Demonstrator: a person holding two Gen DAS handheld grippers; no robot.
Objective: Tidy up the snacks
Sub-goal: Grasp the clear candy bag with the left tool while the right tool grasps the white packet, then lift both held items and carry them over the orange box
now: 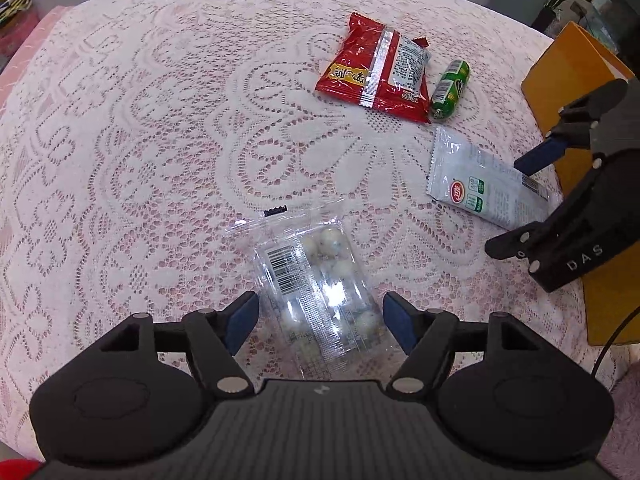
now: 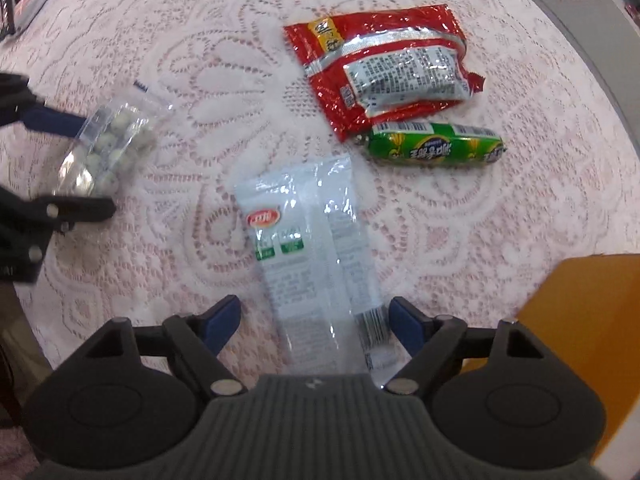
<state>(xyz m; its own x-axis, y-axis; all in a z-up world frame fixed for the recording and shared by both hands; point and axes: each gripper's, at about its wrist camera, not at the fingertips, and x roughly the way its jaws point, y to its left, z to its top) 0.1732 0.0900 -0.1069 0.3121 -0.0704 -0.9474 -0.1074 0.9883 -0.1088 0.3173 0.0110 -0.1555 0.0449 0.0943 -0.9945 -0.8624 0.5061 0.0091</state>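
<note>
A round tabletop [image 1: 120,128] covered by a white lace cloth over pink carries four snacks. Toward its near left part lies a clear plastic packet of pale round candies [image 1: 320,292], flat on the lace, with a barcode label facing up and a small black scrap [image 1: 275,211] on the cloth just beyond its far end. The left claw [image 1: 320,318] hangs over this packet with its blue-padded fingers [image 1: 244,318] spread wide, one on each side of the wrapper; the pads are not pressing on it. In the right wrist view the same clear packet [image 2: 108,148] sits between the left claw's two fingers near the left edge of the tabletop. Toward the middle and far side lies a crinkled red foil snack bag [image 1: 372,68] with its printed back up, and just beside its right edge a green wrapped sausage stick [image 1: 450,90]. Nearer, right of centre, a long white and translucent pouch with a red oval logo [image 2: 316,256] lies flat. The right claw [image 2: 316,326] points down over the pouch's near end, its fingers [image 2: 406,326] apart on either side of it; I cannot tell whether the right pad touches the wrapper. At the right edge of the tabletop stands an orange cardboard box [image 2: 580,320], close beside the right claw.
</note>
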